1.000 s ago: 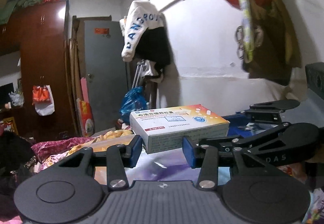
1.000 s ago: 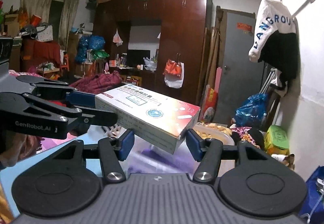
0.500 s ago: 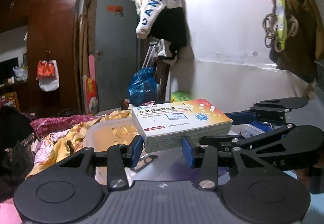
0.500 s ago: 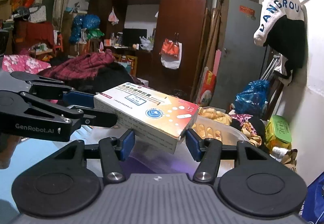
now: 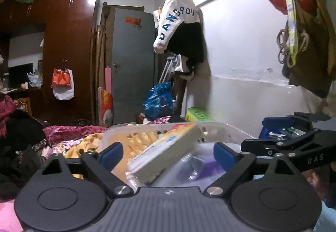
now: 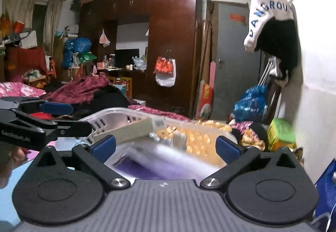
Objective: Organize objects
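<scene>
As both pairs of jaws are opening, the medicine box (image 5: 166,154) sits between the blue pads of the left hand-held gripper (image 5: 168,153) without either pad pressing on it, tilted with its printed face rising toward two o'clock and its lower corner at about seven o'clock of the frame centre. In the right wrist view the same box (image 6: 134,130) appears blurred, at about ten o'clock from the midpoint of the right hand-held gripper (image 6: 166,146), whose pads likewise stand wide and clear of it (neither gripper grips anything at this instant). The box lies over the translucent plastic bin (image 5: 218,129), whose perforated rim runs behind it from nine to three o'clock; whether the box already rests on the contents or is in free fall cannot be told. The bin's floor shows a purple, glossy surface (image 6: 159,167) of unclear nature. Judged from its look, the box is a thin cardboard carton: light, stiff along its edges, yet easily dented on its broad faces, and smooth enough to slip under a weak pinch. The better hold would be across the two long narrow sides, near mid-length, with moderate closure so the walls do not buckle. A yellow patterned cloth (image 5: 84,148) lies beside the bin at nine o'clock, and the other gripper's black linkage (image 5: 294,148) enters at three o'clock.
</scene>
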`<state>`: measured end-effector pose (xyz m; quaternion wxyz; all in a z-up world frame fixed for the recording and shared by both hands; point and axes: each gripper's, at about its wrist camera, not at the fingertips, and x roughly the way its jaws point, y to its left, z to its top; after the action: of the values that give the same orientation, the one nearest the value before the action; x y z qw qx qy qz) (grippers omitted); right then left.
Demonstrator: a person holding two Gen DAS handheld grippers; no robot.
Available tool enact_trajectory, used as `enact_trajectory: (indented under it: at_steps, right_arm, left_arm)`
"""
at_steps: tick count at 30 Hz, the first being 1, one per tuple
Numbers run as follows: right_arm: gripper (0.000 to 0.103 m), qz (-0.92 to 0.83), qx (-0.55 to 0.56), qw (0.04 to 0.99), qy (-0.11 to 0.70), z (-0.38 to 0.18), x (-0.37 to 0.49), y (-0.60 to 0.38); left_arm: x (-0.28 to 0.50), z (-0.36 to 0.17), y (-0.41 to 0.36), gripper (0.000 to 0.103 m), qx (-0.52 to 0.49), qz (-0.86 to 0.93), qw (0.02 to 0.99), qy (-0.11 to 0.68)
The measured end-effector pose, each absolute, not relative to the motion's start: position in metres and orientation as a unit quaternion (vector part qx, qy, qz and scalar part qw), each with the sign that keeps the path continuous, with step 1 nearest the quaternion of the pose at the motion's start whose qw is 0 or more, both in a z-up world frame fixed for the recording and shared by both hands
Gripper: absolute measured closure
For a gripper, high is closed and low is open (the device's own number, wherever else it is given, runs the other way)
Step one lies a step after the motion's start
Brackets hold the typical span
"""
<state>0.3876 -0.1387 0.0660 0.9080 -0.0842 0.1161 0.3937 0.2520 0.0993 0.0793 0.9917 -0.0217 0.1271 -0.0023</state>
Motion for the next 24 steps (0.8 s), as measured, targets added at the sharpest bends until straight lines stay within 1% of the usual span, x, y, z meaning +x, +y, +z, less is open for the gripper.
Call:
enact_trajectory:
  at_steps: [4, 9, 12, 15, 17, 19, 22, 24]
  right_arm:
    - [0.000, 0.384, -0.090, 0.913, 0.108, 0.063, 0.384, -0.144]
    - [0.000, 0.387, -0.050, 0.912, 0.124, 0.069, 0.389, -0.154]
    - [0.000, 0.338, -0.077, 0.931, 0.116, 0.076, 0.379, -0.153]
    - [0.000, 0.281, -0.099, 0.950, 0.093, 0.077, 0.360, -0.154]
    - [0.000, 0.250, -0.091, 0.962, 0.065, 0.074, 0.342, -0.159]
    - [0.000, 0.249, -0.084, 0.963, 0.052, 0.073, 0.325, -0.166]
    - [0.000, 0.266, -0.074, 0.957, 0.091, 0.072, 0.301, -0.175]
    - [0.000, 0.283, -0.060, 0.951, 0.105, 0.068, 0.286, -0.184]
  left_arm:
    - [0.251, 0.072, 0.097, 0.002, -0.030, -0.006, 0.990, 0.140]
    - [0.243, 0.073, 0.091, 0.002, -0.036, -0.020, 0.989, 0.144]
    - [0.228, 0.079, 0.085, 0.002, -0.023, -0.019, 0.990, 0.139]
    - [0.209, 0.087, 0.079, 0.002, -0.023, -0.022, 0.990, 0.140]
    - [0.194, 0.090, 0.072, 0.002, -0.016, -0.025, 0.990, 0.139]
    - [0.175, 0.090, 0.064, 0.002, -0.001, -0.020, 0.993, 0.119]
    - [0.142, 0.083, 0.047, 0.002, 0.018, 0.004, 0.995, 0.095]
    - [0.121, 0.076, 0.041, 0.002, 0.010, 0.005, 0.996, 0.092]
